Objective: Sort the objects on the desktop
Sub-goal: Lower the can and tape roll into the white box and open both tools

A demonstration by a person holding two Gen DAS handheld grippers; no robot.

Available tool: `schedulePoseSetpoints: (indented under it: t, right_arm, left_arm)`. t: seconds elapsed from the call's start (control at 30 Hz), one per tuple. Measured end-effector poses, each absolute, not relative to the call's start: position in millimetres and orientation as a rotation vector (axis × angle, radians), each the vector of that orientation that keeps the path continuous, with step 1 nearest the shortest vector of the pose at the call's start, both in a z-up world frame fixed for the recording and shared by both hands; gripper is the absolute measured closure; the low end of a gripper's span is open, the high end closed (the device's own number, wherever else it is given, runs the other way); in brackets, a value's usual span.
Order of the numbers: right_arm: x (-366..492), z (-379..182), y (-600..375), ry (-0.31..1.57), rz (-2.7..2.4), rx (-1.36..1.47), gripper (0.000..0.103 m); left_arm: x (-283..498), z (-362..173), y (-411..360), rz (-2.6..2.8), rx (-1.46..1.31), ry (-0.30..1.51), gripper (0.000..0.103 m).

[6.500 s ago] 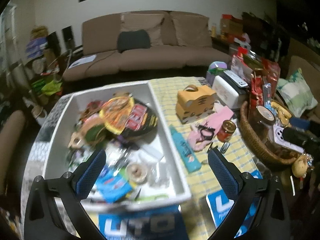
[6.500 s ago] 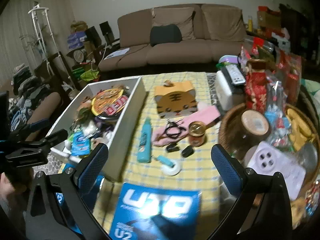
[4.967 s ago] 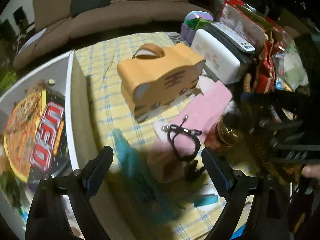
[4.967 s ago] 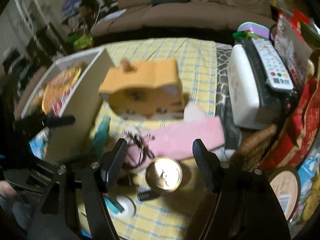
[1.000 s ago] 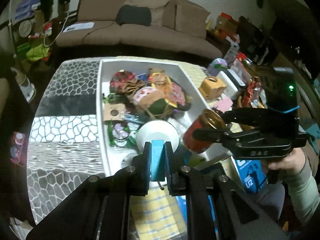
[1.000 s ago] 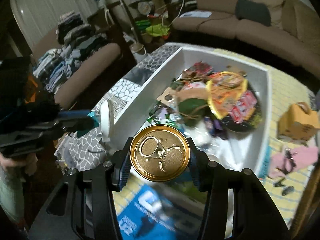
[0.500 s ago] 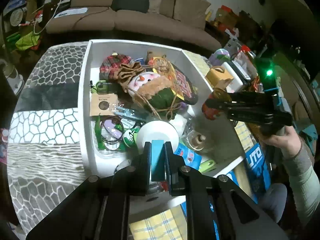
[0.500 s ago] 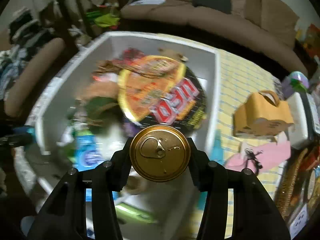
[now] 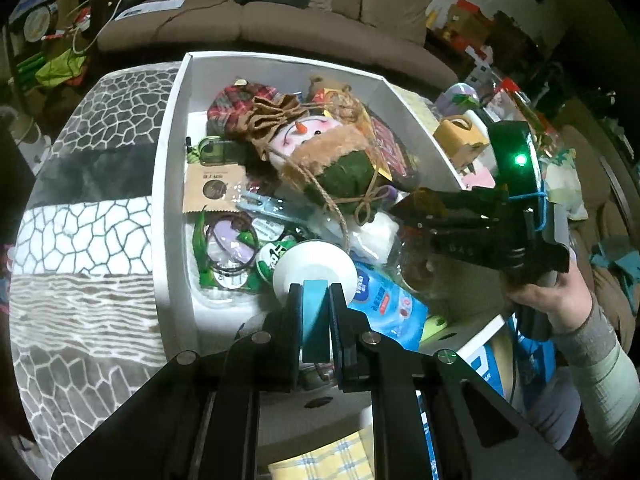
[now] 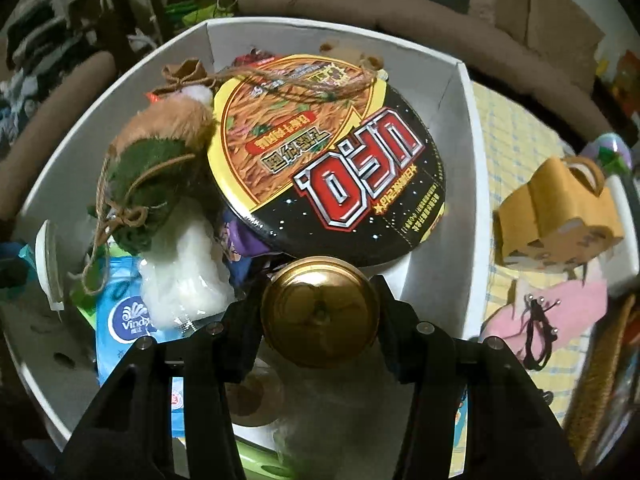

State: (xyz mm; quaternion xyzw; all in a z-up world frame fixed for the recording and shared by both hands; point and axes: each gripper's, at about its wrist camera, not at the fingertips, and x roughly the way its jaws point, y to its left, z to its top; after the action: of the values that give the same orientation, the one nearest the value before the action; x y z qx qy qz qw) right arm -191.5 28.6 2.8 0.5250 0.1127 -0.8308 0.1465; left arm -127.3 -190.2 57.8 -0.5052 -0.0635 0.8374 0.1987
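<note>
A white storage box [image 9: 172, 160] full of odds and ends fills both views. My left gripper [image 9: 315, 296] is shut on the teal tab of a white tape roll [image 9: 314, 268], held low over the box's near end. The same roll [image 10: 46, 264] shows at the left edge of the right wrist view. My right gripper [image 10: 316, 296] is shut on a gold-topped can [image 10: 320, 316], held just above the box's contents in front of a round noodle bowl [image 10: 328, 152]. In the left wrist view a hand [image 9: 548, 292] holds that gripper over the box's right side.
In the box lie a snowman doll [image 9: 316, 148], a blue tissue pack [image 9: 384, 304] and a brown card [image 9: 212, 190]. On the yellow checked cloth to the right are an orange tiger box [image 10: 556, 208] and a pink pouch [image 10: 560, 312] with a black hair tie.
Both grippers have sunk toward the box. The right one carried the can from the box's left side across to its near right part, in front of the noodle bowl.
</note>
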Motion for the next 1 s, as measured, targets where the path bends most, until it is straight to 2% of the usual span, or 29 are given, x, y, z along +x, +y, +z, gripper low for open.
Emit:
schedulePoseSetpoints:
  t: [0.07,0.27,0.43,0.47,0.77,0.87,1.0]
  right_arm:
    - [-188,4,27,0.309,-2.384,1.483,0.056]
    - [-191,-2,15,0.422,-2.339,1.566,0.057]
    - [-190,8,14,0.424,-2.341,1.57,0.051]
    - [-189,14,17,0.403,-2.362,1.552,0.048]
    - [-152,67,39,0.296,-2.384,1.403,0.048]
    - [-136,75,43,0.269,-2.36,1.383,0.043]
    - [-118,84,50,0.252,-2.33,1.369,0.043]
  left_arm:
    - [-128,57,-190,2.341,-1.417,-0.178,0.091]
    - [-128,57,-187,2.34,-1.425,-0.172,0.091]
    - [-128,59,-187,2.346,-1.43,-0.173,0.091]
    - [-128,60,-187,2.345,-1.431,-0.173,0.091]
    - [-138,55,-172,2.347,-1.487,-0.142,0.091]
    - [-146,52,-167,2.362,-1.518,-0.122,0.091]
    - [-147,56,-167,2.376,-1.522,-0.146,0.089]
